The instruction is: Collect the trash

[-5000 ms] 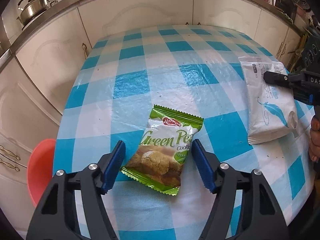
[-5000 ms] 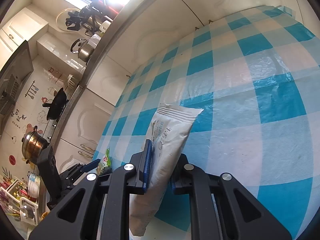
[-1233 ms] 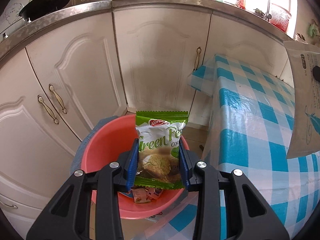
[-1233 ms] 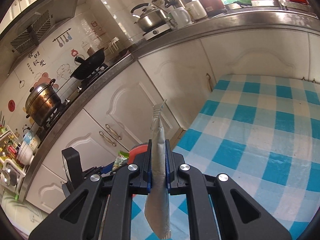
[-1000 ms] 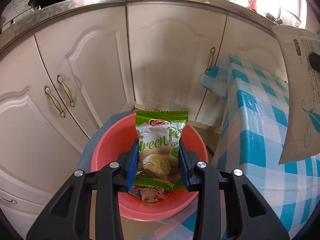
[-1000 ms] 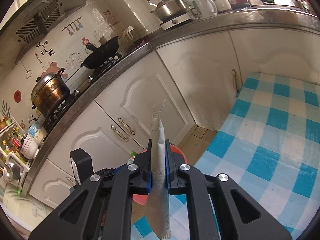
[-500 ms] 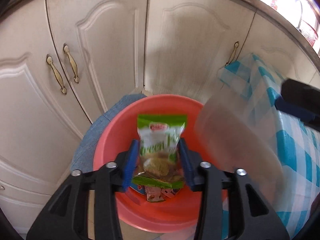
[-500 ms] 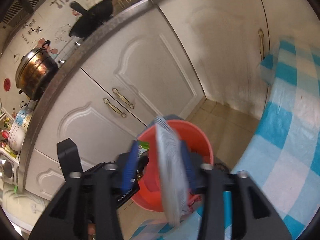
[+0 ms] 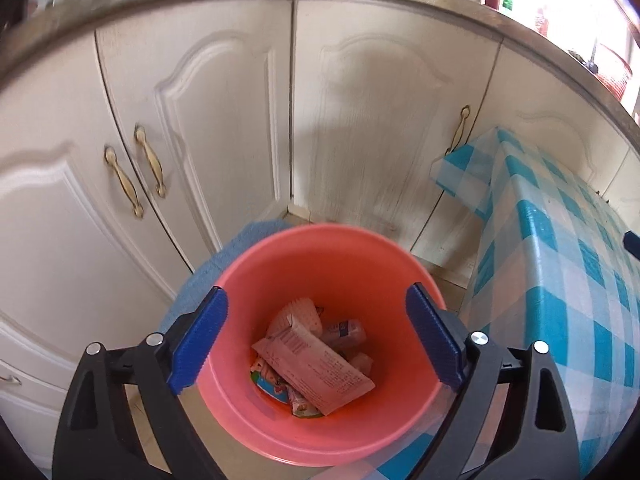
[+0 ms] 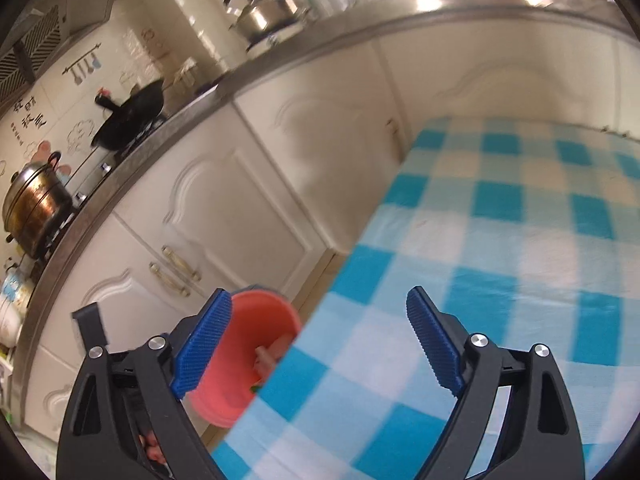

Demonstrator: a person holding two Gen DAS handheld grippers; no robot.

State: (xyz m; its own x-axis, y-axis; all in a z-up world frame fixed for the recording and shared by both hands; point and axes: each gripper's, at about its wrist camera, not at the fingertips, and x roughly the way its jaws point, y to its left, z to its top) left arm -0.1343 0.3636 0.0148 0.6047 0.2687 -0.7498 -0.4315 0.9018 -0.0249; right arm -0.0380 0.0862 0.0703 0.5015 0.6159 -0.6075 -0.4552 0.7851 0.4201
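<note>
I hover my left gripper over the round coral plastic bin; its jaws are opening, nothing between them. My right gripper also is opening, empty. The wrappers lie inside, at 6 o'clock. The drop step looks done; next I search the blue-checked tablecloth for more trash.

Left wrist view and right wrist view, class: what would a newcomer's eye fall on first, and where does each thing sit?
First, the round salmon-pink plastic bucket on the floor before the cream cabinet doors, with crumpled wrappers lying at its bottom. Next, the blue-and-white checked tablecloth filling the right side. Both the left gripper and right gripper are opening, nothing between their blue fingers.
</note>
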